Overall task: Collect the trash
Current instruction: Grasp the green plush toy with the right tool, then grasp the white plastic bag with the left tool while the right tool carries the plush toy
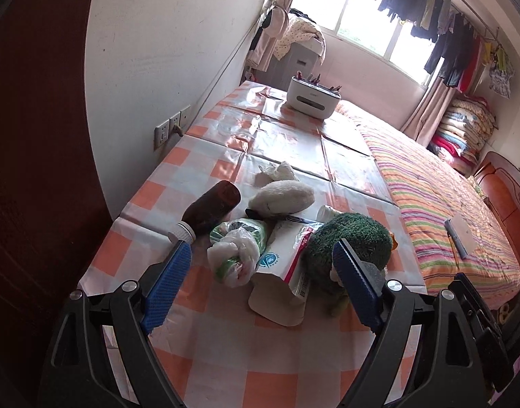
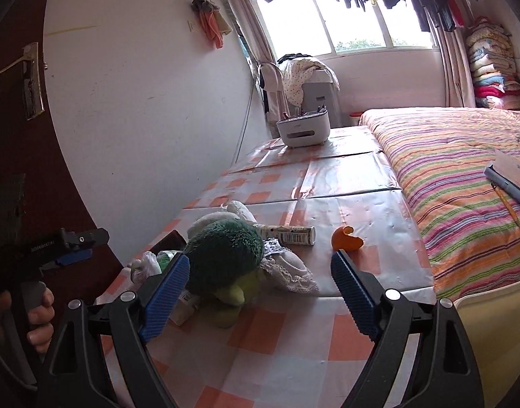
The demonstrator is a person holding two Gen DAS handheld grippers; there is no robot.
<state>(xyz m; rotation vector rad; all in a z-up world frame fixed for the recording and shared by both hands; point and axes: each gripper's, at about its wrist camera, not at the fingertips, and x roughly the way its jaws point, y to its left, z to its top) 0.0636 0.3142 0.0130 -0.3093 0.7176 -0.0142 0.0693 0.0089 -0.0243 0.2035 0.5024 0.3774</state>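
Both tongs, left tongs (image 1: 261,267) and right tongs (image 2: 260,273), are wide and hold nothing. They hang over the checked table (image 1: 246,350), likely picking among the crumpled white plastic bag (image 1: 236,255), brown bottle (image 1: 210,209) and fuzzy green toy (image 2: 222,255).

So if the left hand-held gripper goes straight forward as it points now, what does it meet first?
Most likely the crumpled plastic bag, which lies between the open fingers of the left hand-held gripper. The white paper package is right beside it and may be touched too; depth is hard to judge.
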